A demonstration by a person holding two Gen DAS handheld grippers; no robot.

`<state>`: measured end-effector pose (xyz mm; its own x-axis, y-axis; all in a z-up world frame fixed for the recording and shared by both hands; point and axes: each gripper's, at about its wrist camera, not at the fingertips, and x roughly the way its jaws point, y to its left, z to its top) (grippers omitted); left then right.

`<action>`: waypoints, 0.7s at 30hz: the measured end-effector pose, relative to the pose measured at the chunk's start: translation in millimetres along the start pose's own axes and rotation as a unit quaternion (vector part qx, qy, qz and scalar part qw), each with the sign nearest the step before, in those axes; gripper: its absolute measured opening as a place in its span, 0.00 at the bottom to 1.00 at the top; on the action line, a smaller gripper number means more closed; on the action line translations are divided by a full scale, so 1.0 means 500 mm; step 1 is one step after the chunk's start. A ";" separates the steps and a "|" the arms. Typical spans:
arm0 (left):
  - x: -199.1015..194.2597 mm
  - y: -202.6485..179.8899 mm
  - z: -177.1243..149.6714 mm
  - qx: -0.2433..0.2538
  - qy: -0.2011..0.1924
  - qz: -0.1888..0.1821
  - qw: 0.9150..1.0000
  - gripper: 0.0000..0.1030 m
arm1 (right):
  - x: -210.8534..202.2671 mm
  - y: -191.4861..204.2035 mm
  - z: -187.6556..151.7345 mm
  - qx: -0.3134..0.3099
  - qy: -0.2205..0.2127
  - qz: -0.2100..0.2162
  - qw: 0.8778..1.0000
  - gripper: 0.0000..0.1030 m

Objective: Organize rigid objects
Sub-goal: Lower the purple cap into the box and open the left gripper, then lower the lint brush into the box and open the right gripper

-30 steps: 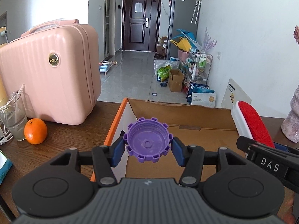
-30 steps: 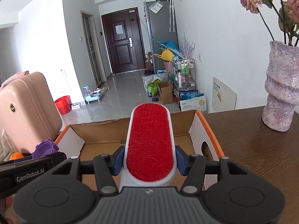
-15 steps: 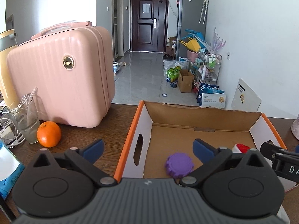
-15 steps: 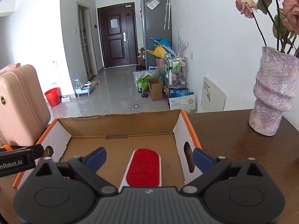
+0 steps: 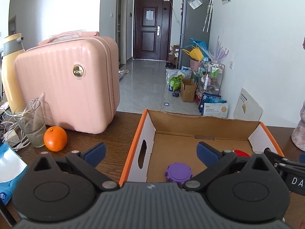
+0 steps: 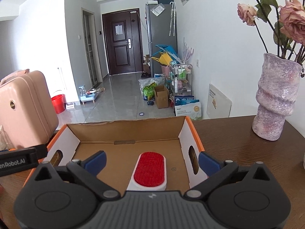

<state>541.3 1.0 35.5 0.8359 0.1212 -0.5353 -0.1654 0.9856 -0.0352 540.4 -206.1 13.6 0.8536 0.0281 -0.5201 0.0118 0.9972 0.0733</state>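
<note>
Both tongs, left (image 5: 150, 152) and right (image 6: 151, 161), have just been spread wide; purple cap (image 5: 178, 174) and red-faced brush (image 6: 149, 169) are left lying in the box (image 6: 124, 129).

The left gripper (image 5: 150, 150) sits at the bottom of its picture with its blue fingers (image 5: 95, 151) spread wide apart and nothing between them. The right gripper (image 6: 151, 159) looks the same, and its jaws have just been opening too.
</note>
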 end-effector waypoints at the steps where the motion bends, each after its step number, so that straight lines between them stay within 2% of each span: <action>1: -0.008 0.002 -0.001 -0.001 -0.003 -0.001 1.000 1.00 | -0.006 0.000 -0.001 -0.001 -0.002 0.000 1.000 1.00; 9: -0.067 0.013 -0.014 0.003 -0.023 -0.005 1.000 1.00 | -0.066 -0.004 -0.020 -0.002 -0.022 0.006 1.000 1.00; 21: -0.169 0.041 -0.062 0.012 -0.041 -0.013 0.999 1.00 | -0.199 -0.010 -0.061 -0.015 -0.070 0.026 0.997 1.00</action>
<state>451.2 7.2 53.9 0.8801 0.1042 -0.4633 -0.1315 0.9910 -0.0269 439.5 -212.0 39.0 0.9167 0.0718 -0.3930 -0.0481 0.9964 0.0698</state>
